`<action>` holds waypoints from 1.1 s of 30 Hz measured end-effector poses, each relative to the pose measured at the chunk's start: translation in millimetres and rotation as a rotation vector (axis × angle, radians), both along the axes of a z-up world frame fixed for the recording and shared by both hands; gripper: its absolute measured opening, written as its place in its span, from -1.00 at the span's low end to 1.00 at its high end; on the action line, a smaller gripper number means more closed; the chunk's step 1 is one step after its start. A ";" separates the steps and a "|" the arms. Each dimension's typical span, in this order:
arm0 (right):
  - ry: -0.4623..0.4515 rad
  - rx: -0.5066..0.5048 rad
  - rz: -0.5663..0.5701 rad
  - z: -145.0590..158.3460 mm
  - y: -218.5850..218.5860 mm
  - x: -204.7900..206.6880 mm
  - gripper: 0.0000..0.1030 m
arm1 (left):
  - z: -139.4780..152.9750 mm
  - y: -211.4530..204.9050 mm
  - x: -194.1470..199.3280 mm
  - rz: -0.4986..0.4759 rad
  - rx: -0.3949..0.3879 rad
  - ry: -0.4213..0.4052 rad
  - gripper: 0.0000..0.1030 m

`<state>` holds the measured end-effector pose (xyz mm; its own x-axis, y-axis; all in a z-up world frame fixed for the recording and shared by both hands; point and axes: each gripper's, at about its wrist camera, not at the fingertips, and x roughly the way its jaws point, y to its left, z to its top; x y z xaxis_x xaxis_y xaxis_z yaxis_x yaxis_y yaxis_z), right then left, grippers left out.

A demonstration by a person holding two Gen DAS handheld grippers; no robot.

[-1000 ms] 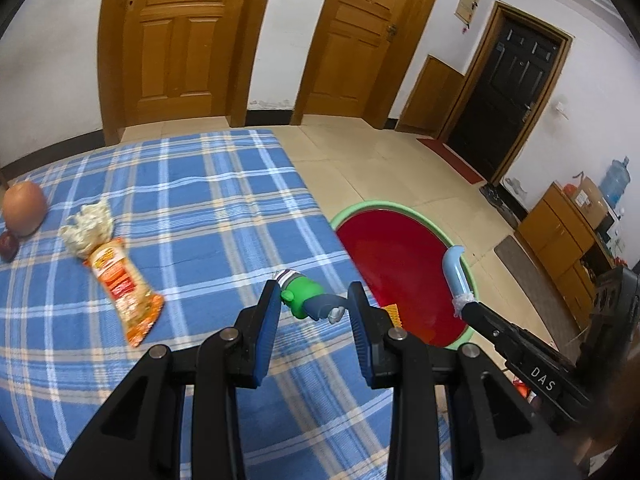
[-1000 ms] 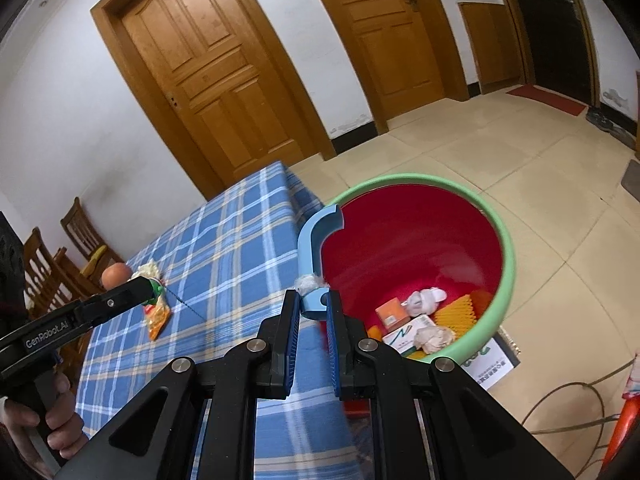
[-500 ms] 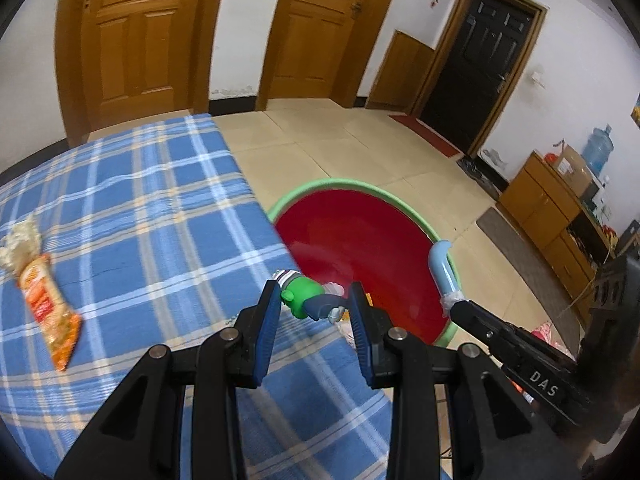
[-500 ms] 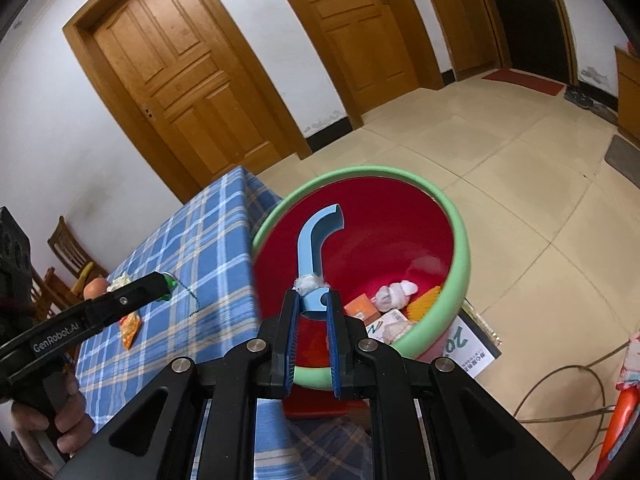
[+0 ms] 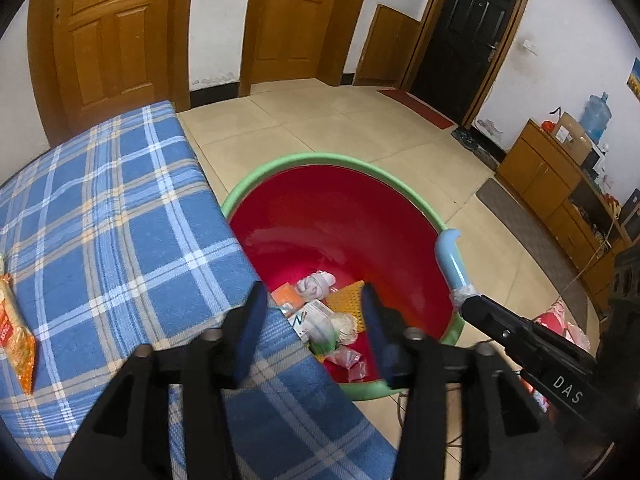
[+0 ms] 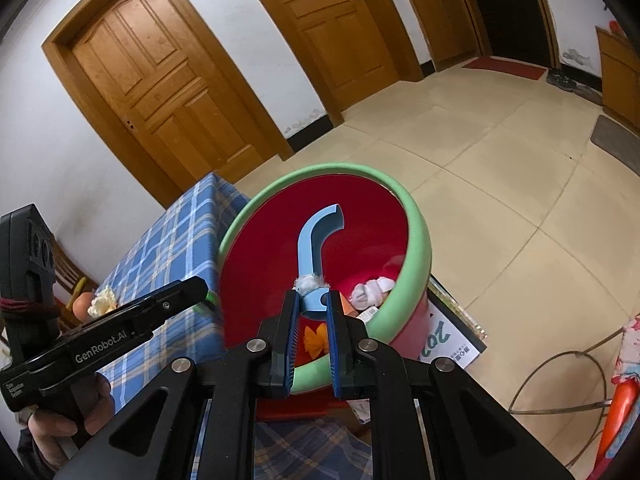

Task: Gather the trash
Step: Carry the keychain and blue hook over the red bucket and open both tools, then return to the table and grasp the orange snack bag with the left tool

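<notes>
Left wrist view, item tally: my left gripper (image 5: pixel 312 312), jaws just opening and empty, hangs over the red bin (image 5: pixel 340 232) holding several scraps; my right gripper (image 6: pixel 311 308) pinches a blue hook (image 6: pixel 316 240) above it; an orange wrapper (image 5: pixel 16 344) remains far left on the table (image 5: pixel 120 208).

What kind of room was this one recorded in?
Most likely a home's main room: panelled wooden doors, a tiled floor, a table under a blue plaid cloth, and a wooden cabinet with a water jug.
</notes>
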<state>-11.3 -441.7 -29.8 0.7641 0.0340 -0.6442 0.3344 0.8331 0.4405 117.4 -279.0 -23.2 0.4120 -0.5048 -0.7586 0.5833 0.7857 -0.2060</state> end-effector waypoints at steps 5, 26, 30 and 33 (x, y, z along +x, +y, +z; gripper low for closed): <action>0.005 0.009 0.002 -3.5 -2.1 -0.2 -0.74 | 1.5 3.4 0.2 0.018 0.009 -0.007 0.03; 0.003 0.028 0.027 -5.5 8.1 2.1 -0.41 | 9.7 64.6 -0.2 0.191 0.016 -0.014 0.19; 0.007 0.028 0.030 -4.6 14.3 5.2 -0.31 | 10.0 85.9 5.2 0.252 0.018 -0.014 0.24; 0.005 0.025 0.033 -2.9 18.7 5.9 -0.20 | 11.4 103.3 9.3 0.304 0.025 -0.027 0.29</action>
<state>-5.4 -423.1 -32.7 0.7588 0.0752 -0.6470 0.3091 0.8328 0.4593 126.6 -175.7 -11.8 0.5616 -0.3368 -0.7557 0.3257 0.9297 -0.1722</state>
